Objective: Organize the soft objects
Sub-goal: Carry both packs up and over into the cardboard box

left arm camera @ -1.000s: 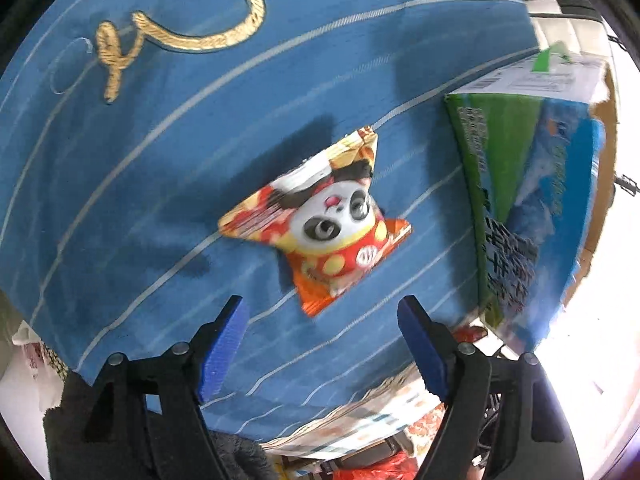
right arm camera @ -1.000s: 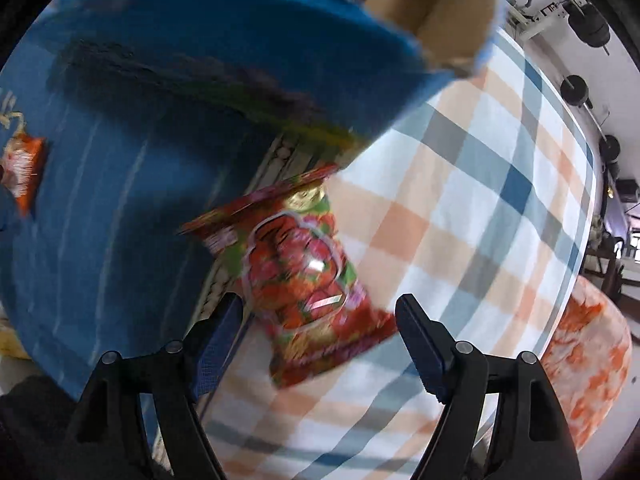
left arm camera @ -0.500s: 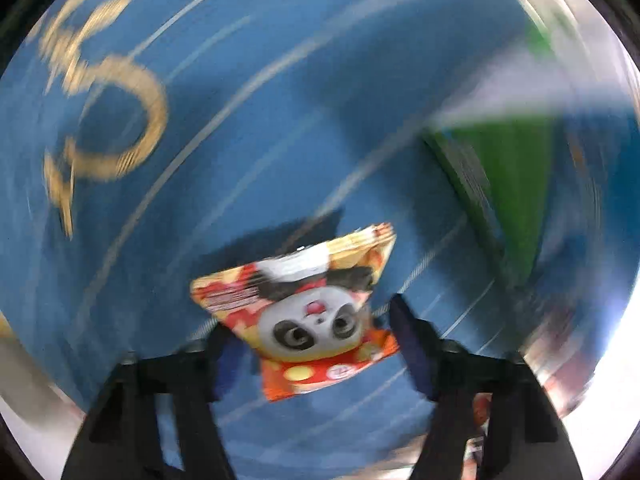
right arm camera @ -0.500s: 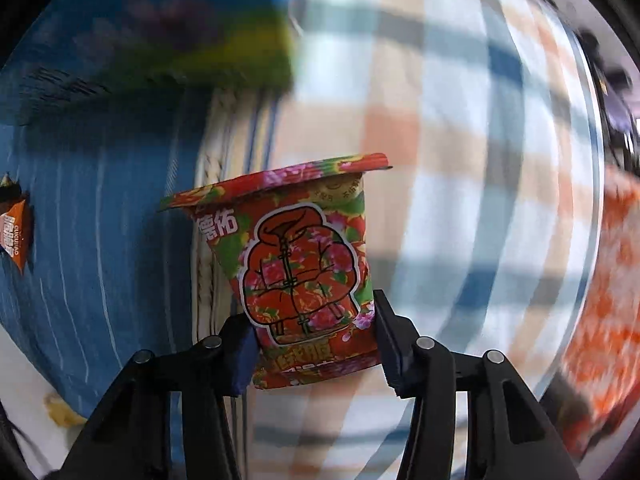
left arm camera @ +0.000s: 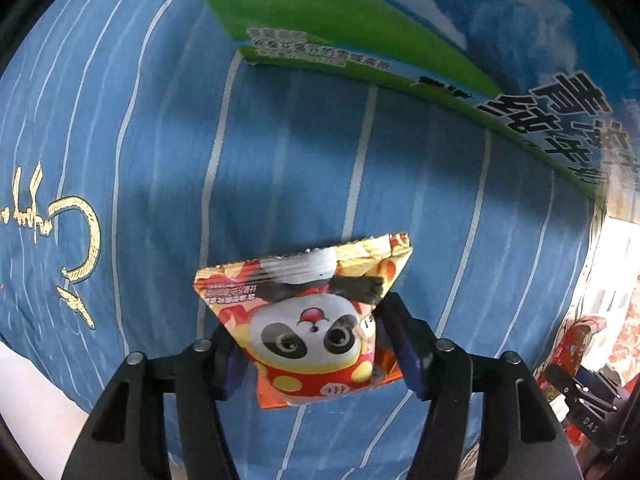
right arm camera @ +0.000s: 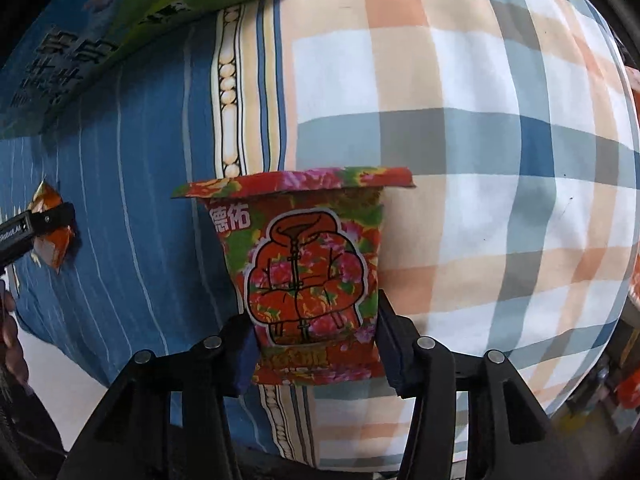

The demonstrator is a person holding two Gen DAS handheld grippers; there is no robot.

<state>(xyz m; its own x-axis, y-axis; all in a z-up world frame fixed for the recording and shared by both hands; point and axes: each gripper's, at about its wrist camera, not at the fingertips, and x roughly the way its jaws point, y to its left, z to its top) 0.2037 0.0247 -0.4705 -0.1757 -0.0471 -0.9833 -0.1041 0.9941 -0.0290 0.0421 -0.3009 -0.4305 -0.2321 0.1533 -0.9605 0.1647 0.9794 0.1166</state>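
My left gripper (left arm camera: 316, 356) is shut on a small panda snack packet (left arm camera: 308, 320), orange, red and white, held above the blue striped cloth (left arm camera: 160, 160). My right gripper (right arm camera: 316, 344) is shut on a red floral packet with a jacket picture (right arm camera: 304, 264), held over the seam between the blue cloth (right arm camera: 120, 220) and the plaid cloth (right arm camera: 480, 140). The left gripper and its panda packet (right arm camera: 50, 224) also show at the left edge of the right wrist view.
A large green and blue printed carton (left arm camera: 400, 28) stands at the far side of the blue cloth; it also shows in the right wrist view (right arm camera: 120, 20). The right gripper and more red packaging (left arm camera: 580, 344) lie at the right edge of the left wrist view.
Both grippers have closed: the left took hold of the panda packet, the right took hold of the red floral packet. Both packets now sit lifted between the jaws, nearer the carton.
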